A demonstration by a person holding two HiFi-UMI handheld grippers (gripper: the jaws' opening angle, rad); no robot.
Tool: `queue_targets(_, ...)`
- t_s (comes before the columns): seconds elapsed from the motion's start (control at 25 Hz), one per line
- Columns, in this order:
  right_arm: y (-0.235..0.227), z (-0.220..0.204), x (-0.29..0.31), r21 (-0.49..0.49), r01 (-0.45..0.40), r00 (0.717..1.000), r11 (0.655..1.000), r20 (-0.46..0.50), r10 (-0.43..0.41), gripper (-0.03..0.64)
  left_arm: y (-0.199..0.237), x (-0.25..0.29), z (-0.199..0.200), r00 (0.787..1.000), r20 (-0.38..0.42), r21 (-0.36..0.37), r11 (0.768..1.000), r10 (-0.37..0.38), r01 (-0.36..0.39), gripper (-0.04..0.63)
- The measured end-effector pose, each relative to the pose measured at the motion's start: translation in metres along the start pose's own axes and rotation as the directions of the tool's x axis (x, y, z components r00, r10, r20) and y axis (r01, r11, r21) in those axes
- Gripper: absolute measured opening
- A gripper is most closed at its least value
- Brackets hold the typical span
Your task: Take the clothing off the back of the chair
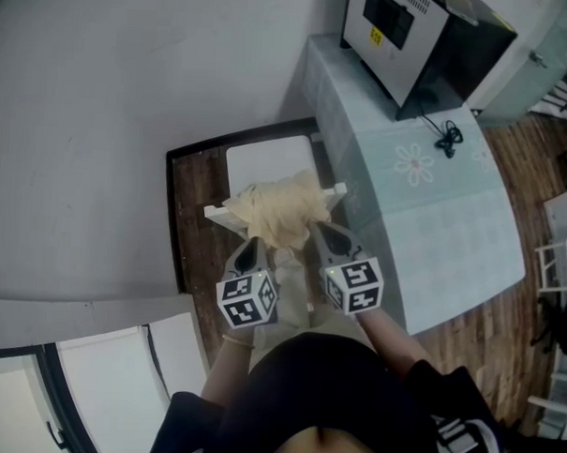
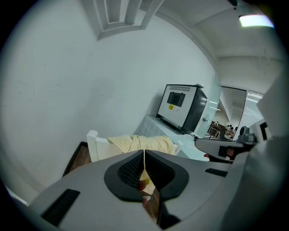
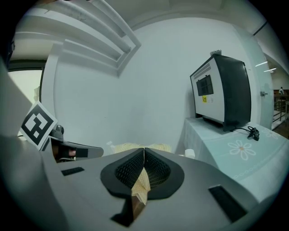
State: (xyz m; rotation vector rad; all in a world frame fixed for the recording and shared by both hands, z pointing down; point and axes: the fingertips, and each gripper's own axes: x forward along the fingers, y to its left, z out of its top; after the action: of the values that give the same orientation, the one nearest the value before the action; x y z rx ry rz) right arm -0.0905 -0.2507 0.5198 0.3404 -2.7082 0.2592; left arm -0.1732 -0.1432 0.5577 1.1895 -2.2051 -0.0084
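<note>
A cream-yellow checked piece of clothing [image 1: 275, 211] lies bunched over the back of a white chair [image 1: 268, 159], and part of it hangs down on my side. My left gripper [image 1: 251, 250] is shut, just below the cloth's left edge. My right gripper [image 1: 323, 234] is also shut, at the cloth's right edge. In the left gripper view the clothing [image 2: 144, 143] sits just beyond the closed tips [image 2: 144, 151]. In the right gripper view the clothing [image 3: 135, 146] is past the closed tips [image 3: 144, 149]. Some cloth shows through the hollow behind them; I see none pinched at the tips.
A table with a pale flowered cloth [image 1: 425, 208] stands close on the chair's right. It carries a microwave oven [image 1: 414, 34] and a black cable [image 1: 447, 134]. A white wall runs along the left. The chair stands on a dark-edged wooden floor patch [image 1: 185, 217].
</note>
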Motion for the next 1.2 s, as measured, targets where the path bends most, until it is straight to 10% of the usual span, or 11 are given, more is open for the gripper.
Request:
queue_targets(0.44,-0.018,-0.019,0.033,-0.012,0.011,0.997,1.0,-0.07,-0.012,0.014,0.021,0.036,-0.01,0.999,-0.026,0.027,0.999,0.034,-0.033,0.005)
queue_targets(0.76,-0.032,-0.023,0.055,0.022,0.04,0.994,0.999,-0.103,-0.038,0.155,0.03,0.061,-0.018,0.999,-0.047,0.031,0.999,0.017,-0.015,0.203)
queue_targets(1.2,-0.049,-0.033,0.079,0.012,0.089,0.983,0.996,-0.161,-0.086,0.243,0.033,0.09,-0.019,0.997,-0.071,0.032,0.999,-0.017,0.019,0.296)
